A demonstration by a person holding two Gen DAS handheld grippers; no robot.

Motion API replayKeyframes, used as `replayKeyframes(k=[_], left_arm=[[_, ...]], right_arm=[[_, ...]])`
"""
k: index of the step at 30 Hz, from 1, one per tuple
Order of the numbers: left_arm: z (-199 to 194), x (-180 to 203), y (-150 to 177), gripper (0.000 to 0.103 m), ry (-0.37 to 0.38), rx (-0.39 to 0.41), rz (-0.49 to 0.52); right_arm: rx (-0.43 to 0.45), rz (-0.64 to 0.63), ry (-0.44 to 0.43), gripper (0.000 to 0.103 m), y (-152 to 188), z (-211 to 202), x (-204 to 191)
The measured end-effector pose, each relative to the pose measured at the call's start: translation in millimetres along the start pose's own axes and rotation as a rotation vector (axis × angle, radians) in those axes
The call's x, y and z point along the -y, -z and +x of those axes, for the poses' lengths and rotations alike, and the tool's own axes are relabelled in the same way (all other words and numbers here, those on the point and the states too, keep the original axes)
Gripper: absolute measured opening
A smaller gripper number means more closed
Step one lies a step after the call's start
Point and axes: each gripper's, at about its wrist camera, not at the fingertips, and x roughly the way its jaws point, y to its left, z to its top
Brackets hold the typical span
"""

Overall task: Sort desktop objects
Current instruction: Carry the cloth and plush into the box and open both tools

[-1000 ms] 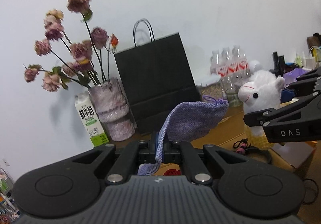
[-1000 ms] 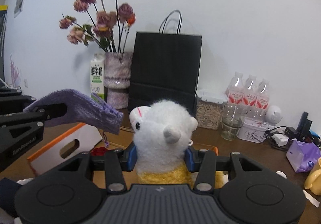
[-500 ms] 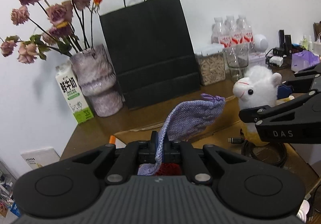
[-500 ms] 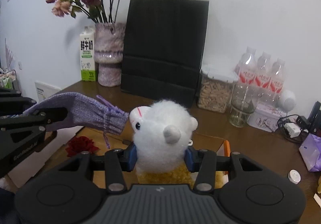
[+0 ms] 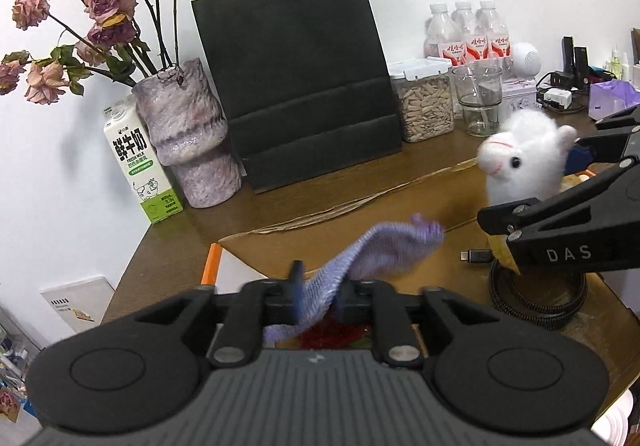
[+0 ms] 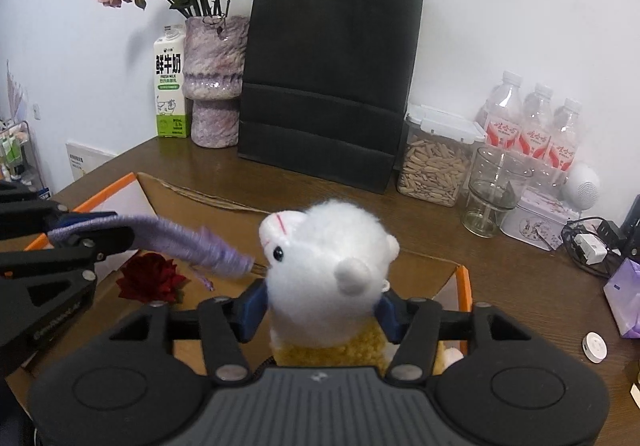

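Note:
A blurred purple knitted pouch (image 5: 384,250) sags between the fingers of my left gripper (image 5: 320,286), whose jaws are opening; the pads no longer pinch it. It hangs over an open cardboard box (image 5: 400,206) with an orange rim (image 6: 464,286). A white llama plush (image 6: 324,258) with a yellow body stands between the blue pads of my right gripper (image 6: 320,306), whose jaws are opening too, just off its sides. The right gripper (image 5: 560,230) shows in the left wrist view and the left gripper (image 6: 72,242) in the right wrist view. A red rose (image 6: 150,280) lies in the box.
A coiled black cable (image 5: 536,306) lies in the box under the plush. Along the wall stand a milk carton (image 5: 140,166), a vase of dried roses (image 5: 188,134), a black paper bag (image 5: 300,78), a seed jar (image 6: 434,166), a glass (image 6: 492,194) and water bottles (image 6: 532,126).
Both grippers sank over the box, then their jaws spread. The pouch, held tight before, now droops and blurs. The plush is no longer squeezed.

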Motion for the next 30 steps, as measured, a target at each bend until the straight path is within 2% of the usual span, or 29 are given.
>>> replayKeyframes(k=[1, 2, 3, 4, 5, 6, 7, 13, 25, 30], left_arm=[[-1, 0, 1, 0.051, -0.008, 0.003, -0.005], [-2, -1, 1, 0.070, -0.015, 0.008, -0.007], [-4, -1, 2, 0.077, -0.021, 0.018, -0.005], [-7, -1, 3, 0.078, -0.025, 0.029, -0.002], [-9, -2, 3, 0.085, -0.023, 0.037, -0.001], [-12, -2, 4, 0.097, -0.020, 0.044, -0.002], [-15, -3, 4, 0.102, -0.023, 0.052, -0.004], [-35, -6, 3, 0.103, -0.043, 0.088, -0.004], [-62, -15, 10, 0.103, -0.076, 0.087, -0.023], [-79, -22, 13, 0.103, -0.083, 0.097, -0.042]], right_arm=[[0.000, 0.003, 0.005, 0.075, 1, -1, 1], [0.003, 0.005, 0.010, 0.082, 2, -2, 1], [0.007, 0.004, 0.012, 0.083, 2, -3, 2], [0.004, 0.001, 0.007, 0.085, 2, -4, 2], [0.002, 0.001, 0.004, 0.089, 3, -6, 2], [0.002, 0.002, 0.006, 0.090, 4, -8, 2], [0.004, 0.003, 0.007, 0.091, 4, -9, 3], [0.022, 0.041, -0.015, 0.094, 5, -25, 7], [0.083, 0.056, -0.011, 0.095, 6, -70, 0], [0.106, 0.051, 0.001, 0.101, 7, -90, -5]])
